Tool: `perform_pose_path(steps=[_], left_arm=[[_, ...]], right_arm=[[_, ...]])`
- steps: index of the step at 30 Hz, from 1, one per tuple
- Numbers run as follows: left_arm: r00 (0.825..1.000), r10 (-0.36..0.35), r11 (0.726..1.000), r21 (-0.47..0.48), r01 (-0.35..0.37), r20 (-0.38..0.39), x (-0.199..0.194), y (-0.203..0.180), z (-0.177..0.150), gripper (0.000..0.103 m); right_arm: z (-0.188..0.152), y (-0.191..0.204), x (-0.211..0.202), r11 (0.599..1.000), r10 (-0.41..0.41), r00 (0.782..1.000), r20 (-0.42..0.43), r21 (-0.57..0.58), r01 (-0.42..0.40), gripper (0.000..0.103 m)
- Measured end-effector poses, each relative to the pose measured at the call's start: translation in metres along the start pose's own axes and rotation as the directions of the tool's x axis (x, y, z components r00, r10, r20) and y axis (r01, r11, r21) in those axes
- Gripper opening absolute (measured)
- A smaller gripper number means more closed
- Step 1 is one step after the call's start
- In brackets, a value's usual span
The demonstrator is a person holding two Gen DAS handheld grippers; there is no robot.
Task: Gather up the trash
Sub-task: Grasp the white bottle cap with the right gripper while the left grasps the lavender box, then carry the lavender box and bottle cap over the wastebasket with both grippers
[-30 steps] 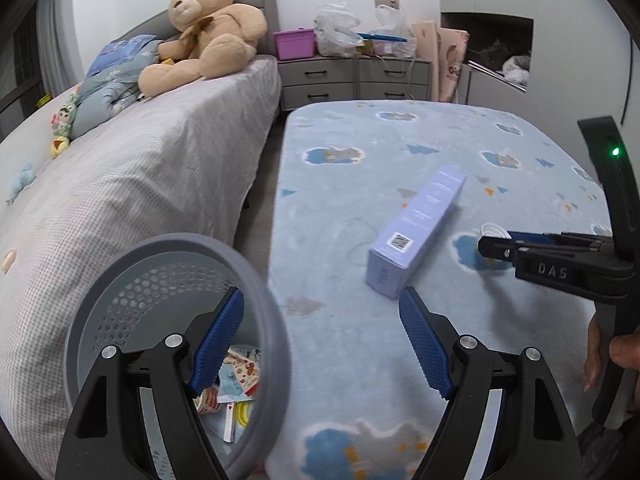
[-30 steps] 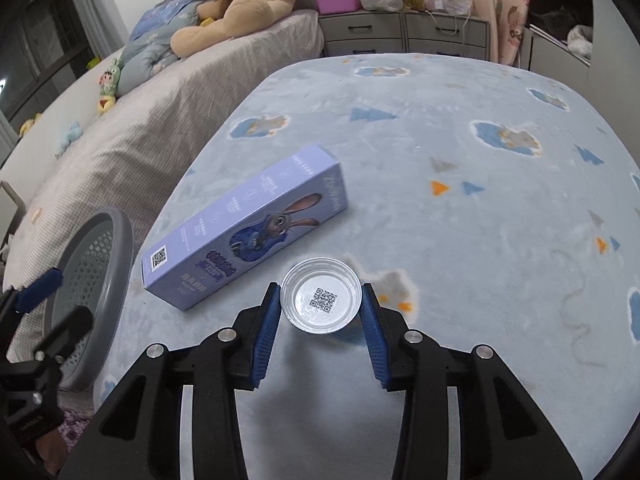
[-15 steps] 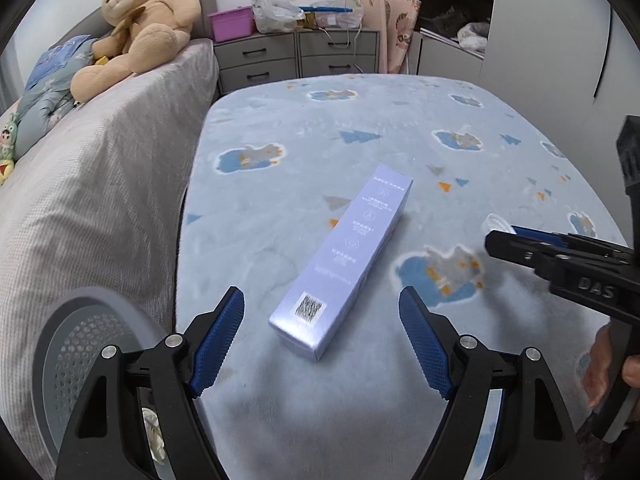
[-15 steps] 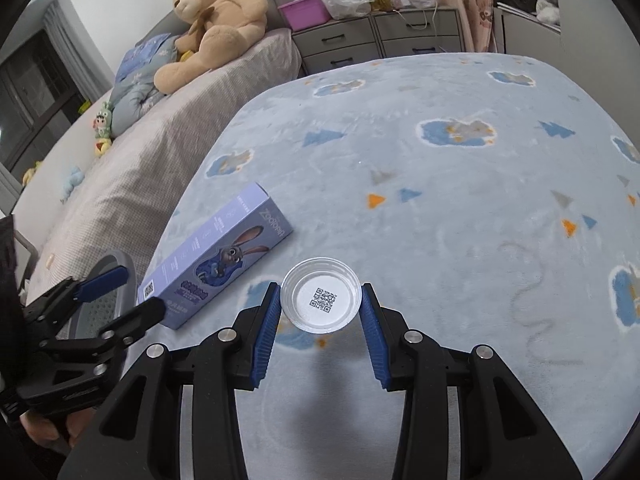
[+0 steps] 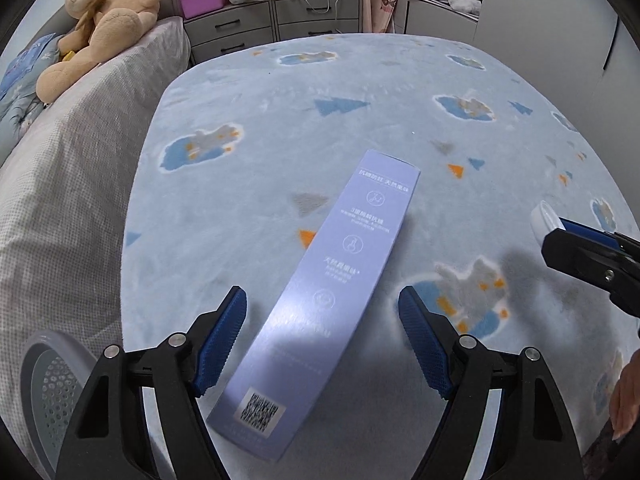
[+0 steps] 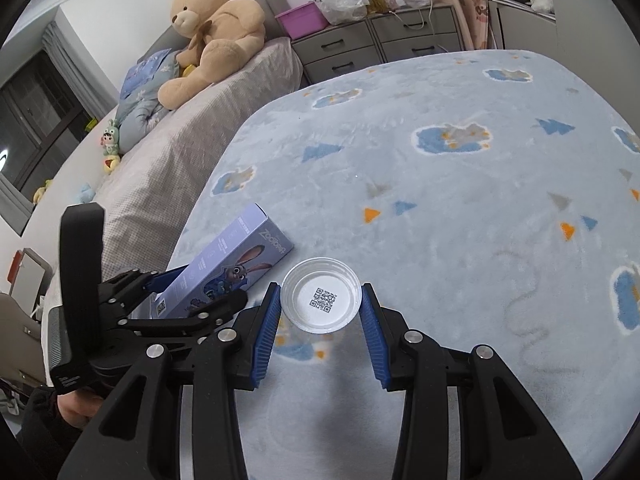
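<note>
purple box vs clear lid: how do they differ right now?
The purple box is long, rectangular and opaque; the clear lid is round and see-through. The box lies between the open left hand-held gripper; the lid is clamped in the right hand-held gripper. Both carry QR codes.

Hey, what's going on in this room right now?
Someone is picking up trash off a blue blanket with a gripper in each hand. The right gripper is shut on a small clear lid with a QR code. The left gripper is open, its jaws on either side of the near end of a long purple box that lies flat on the blanket, not yet gripped. A grey basket sits at lower left.
</note>
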State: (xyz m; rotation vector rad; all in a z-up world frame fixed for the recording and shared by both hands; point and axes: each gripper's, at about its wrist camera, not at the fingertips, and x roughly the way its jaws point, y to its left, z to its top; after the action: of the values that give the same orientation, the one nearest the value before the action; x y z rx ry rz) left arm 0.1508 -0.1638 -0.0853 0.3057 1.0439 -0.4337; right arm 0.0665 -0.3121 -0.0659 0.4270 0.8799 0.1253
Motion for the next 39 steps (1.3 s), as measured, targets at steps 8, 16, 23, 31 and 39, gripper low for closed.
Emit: perform_pose_path(steps=[8, 16, 23, 31, 39], left_arm=[[1.000, -0.023, 0.999, -0.042, 0.023, 0.008, 0.003, -0.002, -0.008, 0.035], [0.998, -0.029, 0.993, -0.116, 0.036, 0.058, -0.025, 0.001, -0.036, 0.031], [0.987, 0.047, 0.981, -0.194, -0.016, 0.155, -0.078, 0.024, -0.062, 0.031], [0.963, 0.177, 0.945, -0.309, -0.109, 0.202, -0.119, 0.075, -0.095, 0.031], [0.946, 0.255, 0.903, -0.398, -0.160, 0.199, -0.144, 0.117, -0.129, 0.031]], right_arm=[[0.001, 0.001, -0.001, 1.000, 0.002, 1.000, 0.005, -0.005, -0.002, 0.040], [0.003, 0.011, -0.001, 1.000, 0.000, 1.000, 0.006, -0.027, 0.000, 0.040], [-0.002, 0.039, 0.000, 0.997, 0.029, 1.000, -0.003, -0.069, -0.029, 0.040], [-0.018, 0.097, 0.007, 0.986, 0.088, 0.995, -0.039, -0.139, -0.093, 0.040], [-0.031, 0.162, 0.017, 0.967, 0.138, 0.989, -0.059, -0.208, -0.148, 0.040]])
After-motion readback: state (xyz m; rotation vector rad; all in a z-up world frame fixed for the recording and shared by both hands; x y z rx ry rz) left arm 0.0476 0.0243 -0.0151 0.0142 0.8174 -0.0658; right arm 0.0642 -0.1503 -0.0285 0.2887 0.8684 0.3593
